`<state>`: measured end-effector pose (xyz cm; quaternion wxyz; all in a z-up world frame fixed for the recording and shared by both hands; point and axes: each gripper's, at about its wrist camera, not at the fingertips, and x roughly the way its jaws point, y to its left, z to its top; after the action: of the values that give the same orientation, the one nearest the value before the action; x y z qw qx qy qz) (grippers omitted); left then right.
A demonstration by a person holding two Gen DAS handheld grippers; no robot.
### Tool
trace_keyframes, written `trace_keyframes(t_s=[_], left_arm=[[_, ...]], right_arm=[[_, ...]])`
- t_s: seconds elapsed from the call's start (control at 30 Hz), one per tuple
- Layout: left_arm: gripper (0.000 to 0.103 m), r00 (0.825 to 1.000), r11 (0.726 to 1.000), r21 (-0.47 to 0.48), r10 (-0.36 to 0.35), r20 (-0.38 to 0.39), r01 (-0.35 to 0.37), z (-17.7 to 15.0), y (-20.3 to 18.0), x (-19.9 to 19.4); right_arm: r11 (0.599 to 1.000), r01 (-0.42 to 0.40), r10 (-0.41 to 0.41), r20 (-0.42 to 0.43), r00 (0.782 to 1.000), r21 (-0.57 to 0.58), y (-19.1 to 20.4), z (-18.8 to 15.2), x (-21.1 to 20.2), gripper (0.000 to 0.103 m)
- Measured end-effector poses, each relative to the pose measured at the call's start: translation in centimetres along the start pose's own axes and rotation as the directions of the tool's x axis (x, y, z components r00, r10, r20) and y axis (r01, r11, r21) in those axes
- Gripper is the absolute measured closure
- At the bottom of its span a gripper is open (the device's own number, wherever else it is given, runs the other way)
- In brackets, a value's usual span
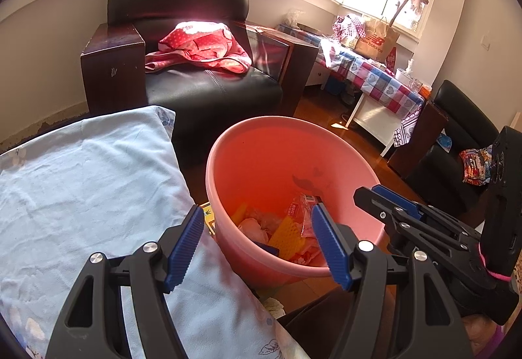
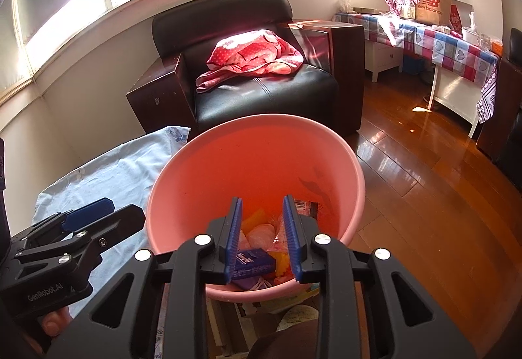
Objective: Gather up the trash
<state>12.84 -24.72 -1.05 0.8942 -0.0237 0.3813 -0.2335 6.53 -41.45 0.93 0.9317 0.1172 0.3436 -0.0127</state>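
A pink plastic bin stands on the floor right in front of both grippers. Inside it lie a yellow waffled piece, clear and red wrappers and a small blue box. My left gripper stands wide open over the bin's near left rim, with nothing between its blue pads. My right gripper hangs over the near side of the bin, its jaws a little apart and empty; the blue box lies below them. Each gripper also shows in the other's view, the right gripper and the left gripper.
A light-blue bedding lies to the left of the bin. Behind stands a black armchair with a red dotted cloth. At right are a wooden floor and a table with a checked cloth and a paper bag.
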Motion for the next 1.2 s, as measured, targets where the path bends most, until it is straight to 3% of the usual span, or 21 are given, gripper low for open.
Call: trace_keyframes(t_s=[0.27, 0.87, 1.0, 1.2], left_arm=[[0.036, 0.998, 1.0, -0.013, 0.023, 0.051, -0.022, -0.7, 0.6, -2.9], [0.035, 0.983, 0.995, -0.04, 0.092, 0.159, -0.087, -3.6, 1.2, -10.3], [0.035, 0.98, 0.995, -0.042, 0.101, 0.171, -0.095, -4.3, 1.3, -11.4], [0.035, 0.98, 0.994, -0.044, 0.101, 0.172, -0.095, -5.2, 1.3, -12.4]], right_arm=[[0.999, 0.02, -0.019, 0.057, 0.998, -0.028, 2.1, -1.0, -2.3, 0.077], [0.991, 0.005, 0.007, 0.086, 0.996, -0.133, 7.1, -3.6, -6.8, 0.076], [0.991, -0.007, 0.02, 0.097, 0.995, -0.135, 7.7, -4.3, -7.7, 0.063], [0.988, 0.013, 0.003, 0.104, 0.995, -0.155, 8.4, -5.5, -8.5, 0.063]])
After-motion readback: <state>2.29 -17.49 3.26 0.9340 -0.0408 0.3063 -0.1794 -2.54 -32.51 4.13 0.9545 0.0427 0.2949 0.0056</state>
